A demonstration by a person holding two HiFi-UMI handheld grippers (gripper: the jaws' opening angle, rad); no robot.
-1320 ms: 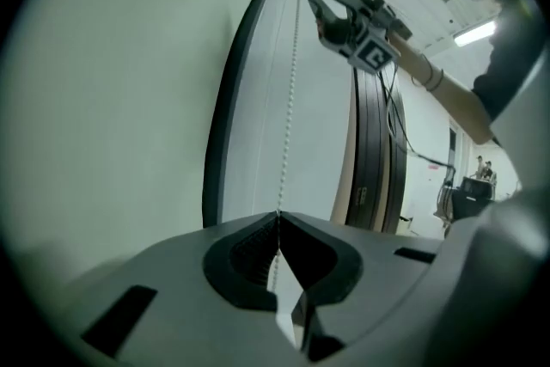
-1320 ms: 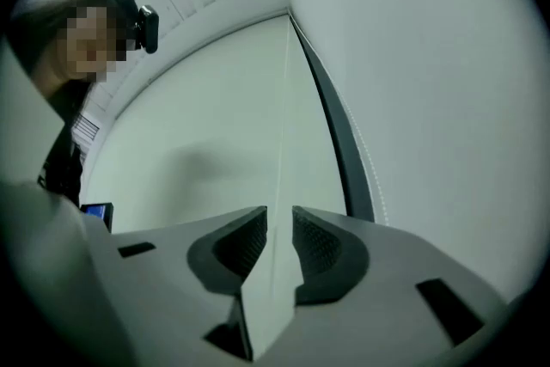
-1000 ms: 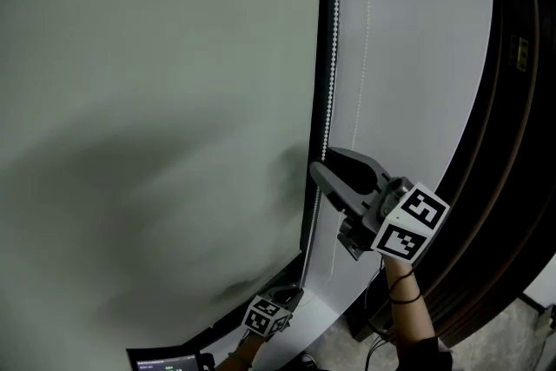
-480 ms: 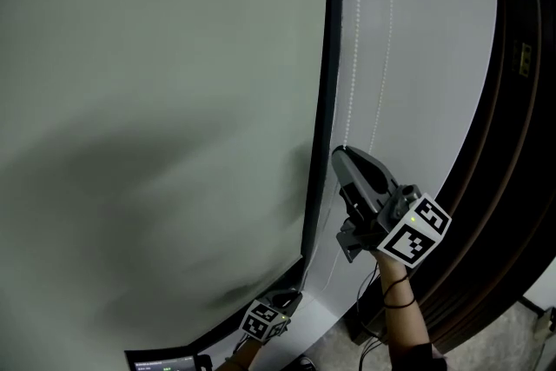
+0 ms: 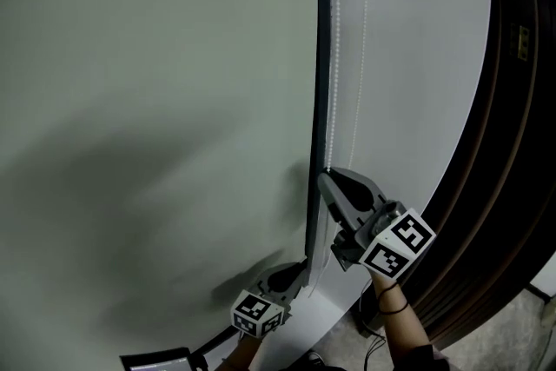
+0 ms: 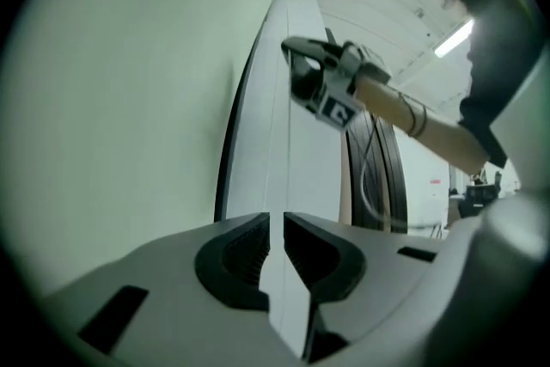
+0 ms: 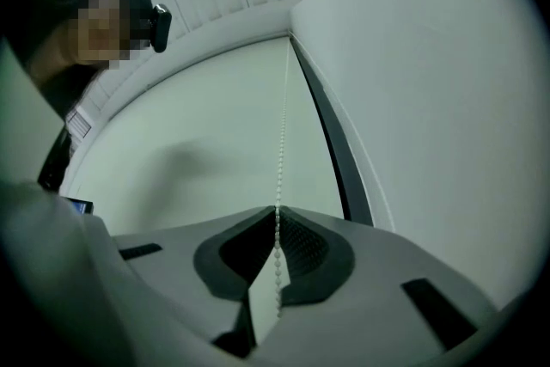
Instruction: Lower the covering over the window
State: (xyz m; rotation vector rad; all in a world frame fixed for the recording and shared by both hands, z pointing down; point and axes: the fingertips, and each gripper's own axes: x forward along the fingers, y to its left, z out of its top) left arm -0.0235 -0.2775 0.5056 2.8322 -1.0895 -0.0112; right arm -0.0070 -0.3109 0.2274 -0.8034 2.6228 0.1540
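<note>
The covering (image 5: 156, 100), a pale grey-green blind, fills the head view from 7 o'clock round to 12 o'clock. Its right edge meets a dark frame strip (image 5: 322, 56) that runs from 12 o'clock down toward 6 o'clock. Just beside the strip, on its 3 o'clock side, the bead chain (image 5: 334, 56) hangs in two strands against a white wall (image 5: 417, 56). Dark curved bands (image 5: 512, 143) occupy the 3 o'clock margin.

Right gripper (image 5: 327, 178):
- It sits just below centre, toward 5 o'clock, and points to 11 o'clock, with its tips at the strand nearer the strip.
- Its jaws have just been closing. The right gripper view shows them together on the bead chain: the beads enter at the tips and continue down between the pads.
- From the tips the chain runs straight up toward 12 o'clock.
- A marker cube (image 5: 397, 243) sits at its rear, and a forearm (image 5: 404, 326) leads off toward 5 o'clock.

Left gripper (image 5: 294, 272):
- It sits at 6 o'clock, below the right gripper and apart from it, near the lower end of the frame strip.
- Its jaws have just been opening. The left gripper view shows them a narrow gap apart, with the pads pressing on nothing.
- A thin pale line runs up through the gap; whether it is the chain cannot be told.
</note>
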